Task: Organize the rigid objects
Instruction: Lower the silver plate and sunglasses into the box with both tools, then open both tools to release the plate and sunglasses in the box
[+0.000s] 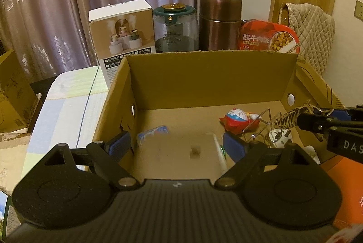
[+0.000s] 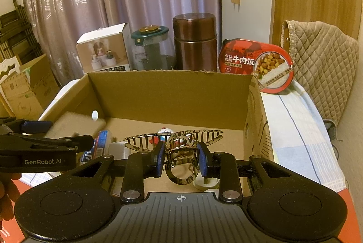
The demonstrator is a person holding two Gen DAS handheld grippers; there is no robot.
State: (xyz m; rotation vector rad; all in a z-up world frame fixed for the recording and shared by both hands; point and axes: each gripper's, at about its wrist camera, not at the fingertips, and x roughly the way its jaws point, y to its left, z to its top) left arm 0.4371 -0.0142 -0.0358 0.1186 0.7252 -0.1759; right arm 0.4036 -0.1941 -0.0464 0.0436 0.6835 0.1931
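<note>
One tortoiseshell-patterned plastic hair claw clip (image 2: 179, 152) was pinched between the blue pads of the right gripper (image 2: 181, 160), its toothed wings spread open and its spring end pointing back toward the camera. It was held up over the near right part of an open brown cardboard box (image 2: 168, 95), not touching the floor of the box. From the left wrist view the same clip (image 1: 292, 117) could be seen sticking out of the black fingers at the right edge.

Below it in the box, a red, white and blue Doraemon-style toy figure (image 1: 238, 121), a thin wire stand (image 1: 265, 125) and a white plug-like thing (image 1: 280, 137) were lying close together on the right side. A blue and clear plastic packet (image 1: 153, 134) was lying near the left wall.

The left gripper (image 1: 177, 145) was held wide, nothing between its pads, above the box's near edge.

Behind the box, a white product carton (image 1: 122, 38), a glass jar with a green lid (image 1: 174, 27), a copper-brown metal canister (image 1: 220, 20) and a red instant beef rice bowl (image 2: 256, 63) were lined up.
</note>
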